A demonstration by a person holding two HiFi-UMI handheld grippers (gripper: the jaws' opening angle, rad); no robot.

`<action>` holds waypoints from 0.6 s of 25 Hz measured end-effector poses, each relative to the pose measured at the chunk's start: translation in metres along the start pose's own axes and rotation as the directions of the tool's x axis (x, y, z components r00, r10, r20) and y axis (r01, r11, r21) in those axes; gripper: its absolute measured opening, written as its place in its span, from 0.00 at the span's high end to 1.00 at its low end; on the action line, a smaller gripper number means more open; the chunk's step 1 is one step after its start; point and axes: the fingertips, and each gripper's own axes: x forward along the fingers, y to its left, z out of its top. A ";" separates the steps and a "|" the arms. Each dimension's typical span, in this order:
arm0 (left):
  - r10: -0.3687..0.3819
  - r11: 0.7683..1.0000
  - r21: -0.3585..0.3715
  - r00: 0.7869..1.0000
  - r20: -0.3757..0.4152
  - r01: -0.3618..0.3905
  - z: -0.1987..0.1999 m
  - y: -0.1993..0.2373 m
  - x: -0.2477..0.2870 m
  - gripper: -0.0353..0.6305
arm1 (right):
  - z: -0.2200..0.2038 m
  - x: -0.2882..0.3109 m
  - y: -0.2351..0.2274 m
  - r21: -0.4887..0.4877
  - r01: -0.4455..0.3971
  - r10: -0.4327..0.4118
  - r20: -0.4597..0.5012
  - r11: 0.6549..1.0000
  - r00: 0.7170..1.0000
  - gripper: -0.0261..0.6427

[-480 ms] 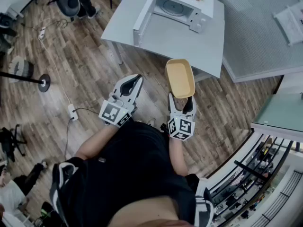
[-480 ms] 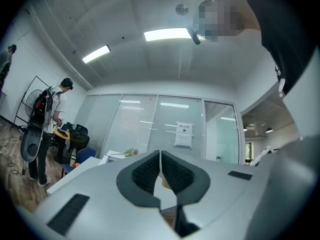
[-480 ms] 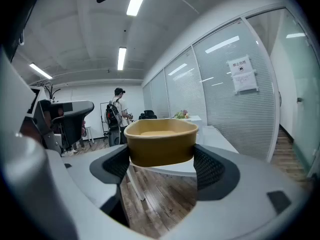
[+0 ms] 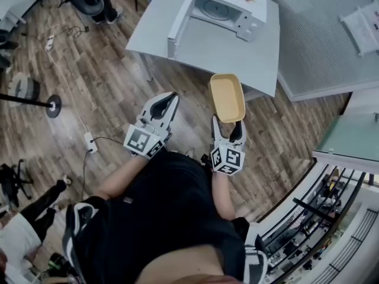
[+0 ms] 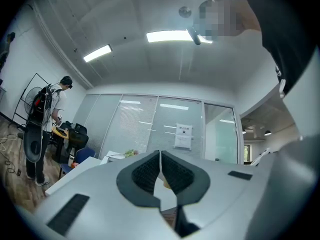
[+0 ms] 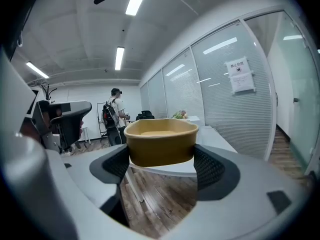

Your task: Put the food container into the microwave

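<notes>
The right gripper point(image 4: 228, 123) has its fingers clamped on the near end of the yellow food container point(image 4: 227, 97). It is held level by the worktop's point(image 4: 207, 46) near right corner, probably so it slides flat into the open microwave point(image 4: 222, 9) at the far edge. The left gripper's point(image 4: 166, 103) fingers are pressed together and hold nothing.

No legible txt anywhere. Paper sign point(image 6: 239, 75) on glass wall point(image 6: 200, 89), ~2 o'clock in right gripper view: print too small to read. Markers on left gripper point(image 4: 169, 99) and right gripper point(image 4: 228, 123) cubes: b/w square codes, no chars.
</notes>
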 end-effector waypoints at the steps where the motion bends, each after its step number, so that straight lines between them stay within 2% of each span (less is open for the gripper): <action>1: -0.004 1.000 -0.001 1.000 0.001 0.004 0.000 0.002 0.000 0.90 | 0.000 0.001 0.001 0.003 0.008 -0.008 0.001 1.000 1.000 0.34; 9: -0.032 0.999 -0.035 0.999 -0.001 0.032 0.000 0.030 -0.010 0.90 | -0.002 0.013 0.025 0.014 0.053 -0.053 0.010 0.999 0.999 0.34; 15: -0.042 0.997 -0.070 0.999 -0.016 0.041 -0.012 0.043 0.005 0.90 | -0.007 0.041 0.025 0.005 0.053 -0.053 -0.012 0.999 0.999 0.34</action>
